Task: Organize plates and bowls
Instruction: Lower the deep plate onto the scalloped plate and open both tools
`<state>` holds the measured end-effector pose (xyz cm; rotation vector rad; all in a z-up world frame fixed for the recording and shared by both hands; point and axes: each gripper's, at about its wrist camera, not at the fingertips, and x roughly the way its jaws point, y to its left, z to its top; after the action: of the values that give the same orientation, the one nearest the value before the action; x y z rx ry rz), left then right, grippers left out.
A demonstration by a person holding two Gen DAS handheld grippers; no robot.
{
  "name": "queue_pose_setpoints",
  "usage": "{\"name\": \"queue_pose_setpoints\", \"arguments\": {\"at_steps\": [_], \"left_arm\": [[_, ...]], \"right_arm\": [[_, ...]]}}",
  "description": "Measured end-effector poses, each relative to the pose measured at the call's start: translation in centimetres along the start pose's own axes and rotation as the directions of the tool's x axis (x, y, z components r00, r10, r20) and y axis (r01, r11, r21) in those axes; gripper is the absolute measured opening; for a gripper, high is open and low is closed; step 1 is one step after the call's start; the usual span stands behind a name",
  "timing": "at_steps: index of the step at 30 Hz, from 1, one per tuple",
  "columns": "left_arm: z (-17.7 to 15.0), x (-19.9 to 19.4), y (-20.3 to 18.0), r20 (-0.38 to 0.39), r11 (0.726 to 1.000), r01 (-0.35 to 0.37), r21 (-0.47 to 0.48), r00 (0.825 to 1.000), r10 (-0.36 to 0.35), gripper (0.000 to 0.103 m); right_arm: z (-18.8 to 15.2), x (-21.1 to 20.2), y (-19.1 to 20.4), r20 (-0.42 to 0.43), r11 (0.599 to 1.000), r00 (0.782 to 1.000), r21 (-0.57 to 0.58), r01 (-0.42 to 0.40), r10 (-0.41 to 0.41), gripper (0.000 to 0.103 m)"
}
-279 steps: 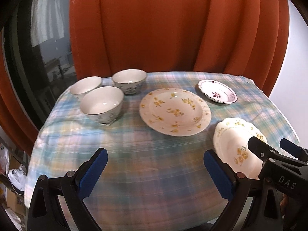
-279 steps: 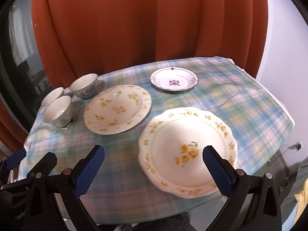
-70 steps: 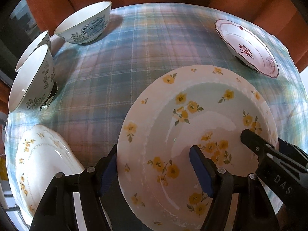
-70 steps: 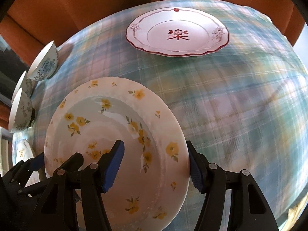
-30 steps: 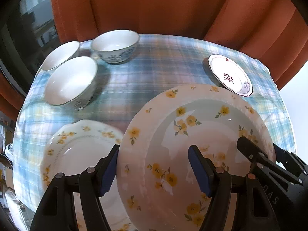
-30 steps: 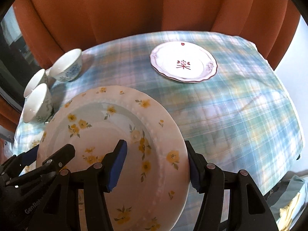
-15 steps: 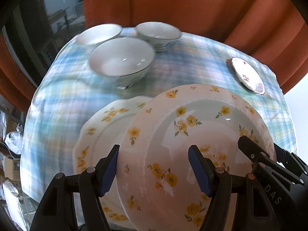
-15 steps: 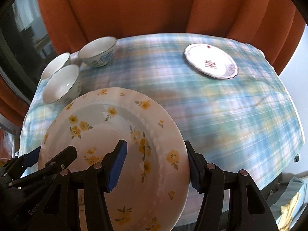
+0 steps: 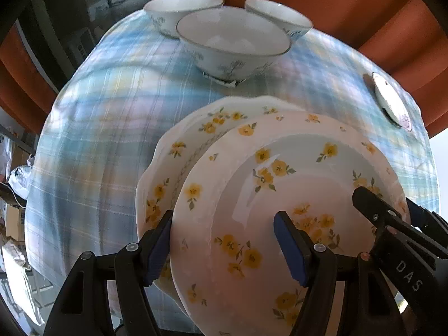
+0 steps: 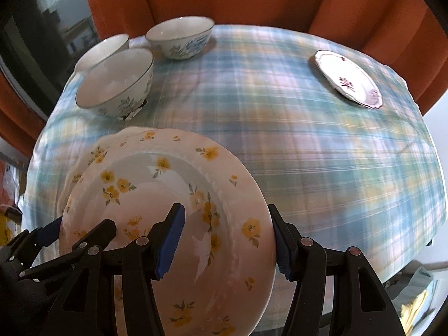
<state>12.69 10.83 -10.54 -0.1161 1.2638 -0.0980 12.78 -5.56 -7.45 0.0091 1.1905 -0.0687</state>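
A round plate with yellow flowers (image 9: 294, 173) (image 10: 156, 190) hangs tilted just above a scalloped yellow-flowered plate (image 9: 179, 151) (image 10: 112, 142) that lies on the plaid tablecloth (image 9: 112, 128). My left gripper (image 9: 224, 224) is shut on the round plate's left rim, one pad under it and one pad inside. My right gripper (image 10: 224, 218) is shut on the opposite rim in the same way. Each gripper shows at the edge of the other's view. Most of the scalloped plate is hidden under the held plate.
Three white bowls with blue flowers stand close together at the far left, the nearest bowl (image 9: 232, 42) (image 10: 114, 81) just beyond the scalloped plate. A small plate with a red motif (image 9: 389, 98) (image 10: 347, 75) lies at the far right. Orange curtains hang behind.
Both grippers have carried the round plate leftward and lower. It now hangs over the scalloped plate, which was beside it before. The bowls look nearer.
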Motion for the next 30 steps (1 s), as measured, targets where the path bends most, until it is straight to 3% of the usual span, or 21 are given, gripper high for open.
{"name": "queue_pose_setpoints", "arguments": {"at_steps": [16, 20, 25, 28, 30], "left_arm": [[0.0, 1.1, -1.3, 0.004, 0.998, -0.067, 0.012, 0.998, 0.067, 0.074], [-0.1, 1.1, -1.9, 0.008, 0.991, -0.128, 0.044, 0.992, 0.128, 0.083], [-0.2, 1.1, -2.0, -0.006, 0.985, -0.152, 0.077, 0.988, 0.153, 0.084], [-0.1, 0.5, -1.9, 0.004, 0.985, -0.153, 0.086, 0.988, 0.153, 0.084], [0.1, 0.0, -1.5, 0.018, 0.985, -0.151, 0.084, 0.988, 0.15, 0.084]], "right_arm": [[0.6, 2.6, -0.6, -0.06, 1.0, 0.998, 0.002, 0.007, -0.007, 0.062], [0.6, 3.0, -0.7, -0.053, 1.0, 0.999, -0.005, 0.0, 0.0, 0.061], [0.2, 2.6, -0.7, -0.054, 1.0, 0.999, -0.004, -0.005, 0.005, 0.06], [-0.2, 2.1, -1.3, -0.045, 1.0, 0.999, 0.023, 0.014, -0.012, 0.054], [-0.4, 1.7, -1.6, -0.034, 0.999, 0.999, 0.044, -0.008, 0.009, 0.043]]}}
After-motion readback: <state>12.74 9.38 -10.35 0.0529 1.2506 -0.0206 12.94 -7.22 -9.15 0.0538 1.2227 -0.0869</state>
